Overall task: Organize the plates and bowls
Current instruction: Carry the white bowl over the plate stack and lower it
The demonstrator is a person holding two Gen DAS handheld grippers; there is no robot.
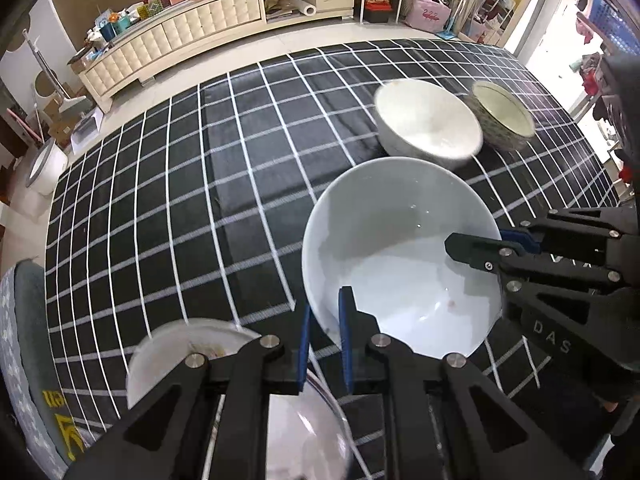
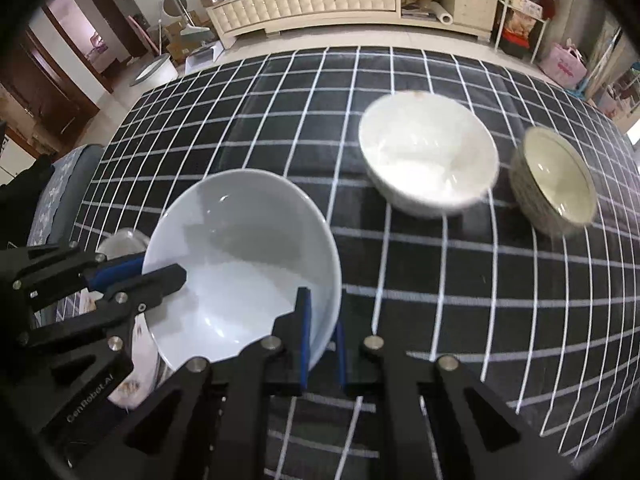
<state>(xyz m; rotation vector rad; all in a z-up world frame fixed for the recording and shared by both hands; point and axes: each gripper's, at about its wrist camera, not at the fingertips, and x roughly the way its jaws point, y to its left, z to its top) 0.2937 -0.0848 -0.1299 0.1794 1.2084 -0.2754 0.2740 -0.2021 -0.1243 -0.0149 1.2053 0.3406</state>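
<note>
My worktop (image 1: 240,184) is spread with a black cloth crossed by thin white grid lines, slightly creased. Above it, near me, I hold the large white bowl (image 1: 400,264), glossy, smooth and wide-mouthed, tilted. My left gripper (image 1: 325,340) has its jaws pinched shut on the near rim, blue pads either side of the wall; my right gripper (image 2: 322,336) has its jaws clamped on the opposite rim. Farther off sits a deep white bowl (image 2: 428,156), shiny and round, with a smaller patterned bowl (image 2: 554,182) just beside it, speckled outside, cream inside. Beneath my left gripper lie blurred pale dishes (image 1: 176,344).
</note>
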